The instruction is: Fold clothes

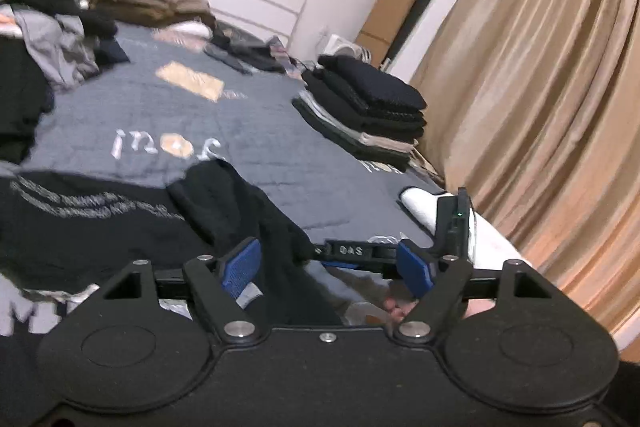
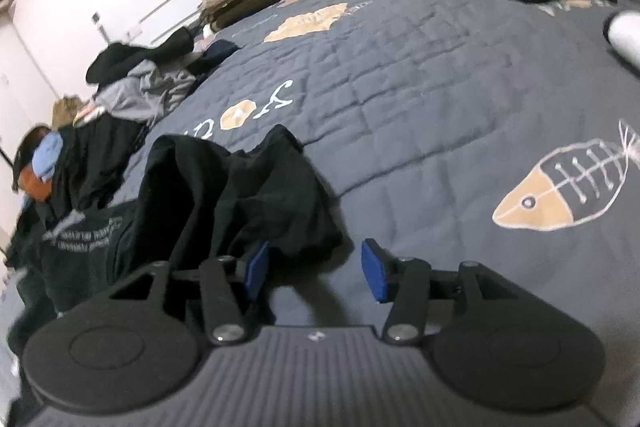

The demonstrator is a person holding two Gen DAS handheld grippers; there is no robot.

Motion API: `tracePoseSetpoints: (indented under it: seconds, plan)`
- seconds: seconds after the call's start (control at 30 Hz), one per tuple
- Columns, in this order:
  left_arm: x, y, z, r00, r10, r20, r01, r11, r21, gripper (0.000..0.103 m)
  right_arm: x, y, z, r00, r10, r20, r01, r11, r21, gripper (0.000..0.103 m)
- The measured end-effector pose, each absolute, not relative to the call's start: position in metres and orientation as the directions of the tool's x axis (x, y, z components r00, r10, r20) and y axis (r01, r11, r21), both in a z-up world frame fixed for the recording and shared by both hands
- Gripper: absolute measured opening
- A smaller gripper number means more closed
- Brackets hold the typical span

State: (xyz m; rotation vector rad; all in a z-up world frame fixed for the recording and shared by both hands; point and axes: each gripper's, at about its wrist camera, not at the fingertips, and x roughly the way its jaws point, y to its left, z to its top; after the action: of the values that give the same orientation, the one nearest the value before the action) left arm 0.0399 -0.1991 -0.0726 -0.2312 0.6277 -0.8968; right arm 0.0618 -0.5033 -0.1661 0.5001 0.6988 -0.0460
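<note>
- A black T-shirt (image 2: 224,195) with pale lines of print is lying crumpled on the grey quilted bedspread (image 2: 420,67), at the lower left of both views.
- In the right wrist view its bunched part is running as a long ridge from the lower centre up toward the upper left, with the printed panel lying flat to the left of that ridge.
- In the left wrist view the same T-shirt (image 1: 120,227) is stretching across the lower left, its print lines running roughly left to right and a raised fold pointing up toward the middle of the frame.
- The left claw (image 1: 328,271) is sitting released, its blue pads standing well apart; a fold of the black cloth is lying between them, close to the left pad, with neither pad pressing it.
- The right claw (image 2: 316,275) is also standing released, low over the bedspread; the hem of the T-shirt is touching or overlapping its left pad, while the right pad is standing clear above bare quilt.
- In the left wrist view the right claw's black frame is showing just beyond the left claw's pads.
- A stack of folded dark clothes (image 1: 364,107) is resting right of centre, beside the tan curtain (image 1: 540,87).
- A heap of unfolded clothes (image 2: 132,91) is lying at the left edge of the bed.
</note>
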Motion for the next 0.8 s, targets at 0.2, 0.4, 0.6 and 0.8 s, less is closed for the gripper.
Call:
tracePoseSetpoints:
  seconds: [0.2,0.4,0.6,0.8]
  plan:
    - [0.046,-0.200,-0.084,0.454,-0.778,-0.435,0.642,0.624,-0.445,0.074,0.063,-0.518,-0.181,0.794,0.196,-0.575,0.244,0.764,0.597,0.056]
    - [0.055,-0.188,-0.084,0.491,-0.756,-0.434,0.591,0.655,-0.471,0.074,0.067,-0.518,-0.192,0.815,0.202,-0.544,0.266,0.703,0.660,0.056]
    - [0.062,-0.180,-0.084,0.519,-0.735,-0.436,0.551,0.678,-0.486,0.074,0.069,-0.511,-0.184,0.834,0.223,-0.504,0.218,0.706,0.673,0.024]
    - [0.070,-0.173,-0.082,0.541,-0.725,-0.427,0.529,0.687,-0.498,0.074,0.060,-0.464,-0.123,0.883,0.161,-0.442,0.030,0.918,0.396,0.022]
